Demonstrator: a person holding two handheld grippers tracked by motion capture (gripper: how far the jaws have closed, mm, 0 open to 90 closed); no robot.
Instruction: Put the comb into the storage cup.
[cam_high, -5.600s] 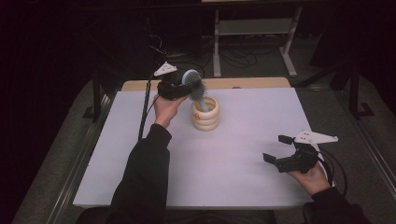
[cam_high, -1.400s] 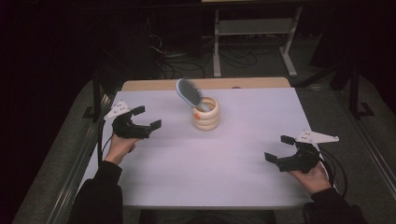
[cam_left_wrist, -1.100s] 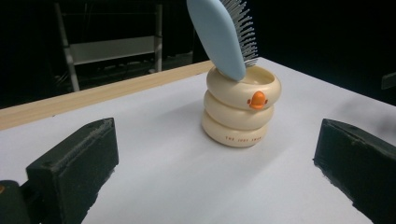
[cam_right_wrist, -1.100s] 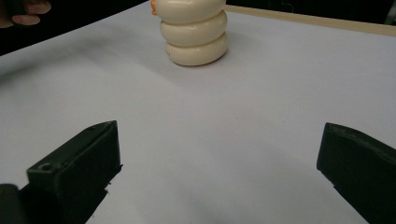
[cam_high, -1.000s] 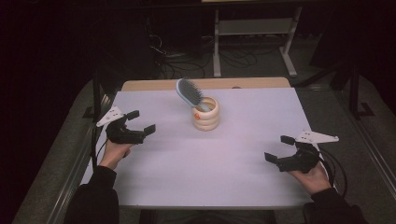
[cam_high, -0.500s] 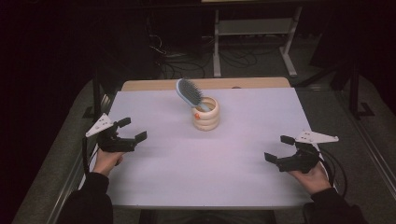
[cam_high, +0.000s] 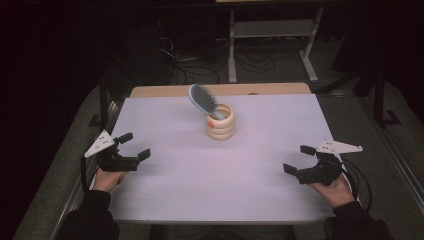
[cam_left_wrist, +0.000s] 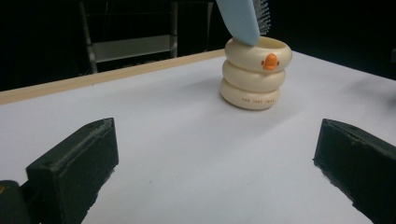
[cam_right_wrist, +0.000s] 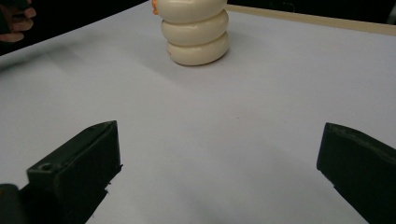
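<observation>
A light-blue hairbrush (cam_high: 202, 99) stood handle-down in a cream, ring-stacked holder (cam_high: 220, 123) w/ a small orange duck bill on its side, set toward the far middle of the white table (cam_high: 215, 175). The brush head leaned up and to the left, bristles facing the far side, its handle resting against the holder's rim.

The left gripper (cam_high: 129, 151) was held just above the table's left edge, near the front, well apart from the holder; its fingers (cam_left_wrist: 74, 163) stood wide, w/ nothing btwn them. In the left gripper view the holder (cam_left_wrist: 256, 74) and the brush's pale back (cam_left_wrist: 243, 21) showed ahead and a bit right of centre.

The right gripper (cam_high: 299, 159) was held over the table's right front corner, also well apart from the holder, fingers (cam_right_wrist: 77, 165) wide and empty. In the right gripper view the holder (cam_right_wrist: 196, 32) sat ahead, left of centre, and a hand (cam_right_wrist: 16, 18) showed at the upper left, beyond the table edge.
</observation>
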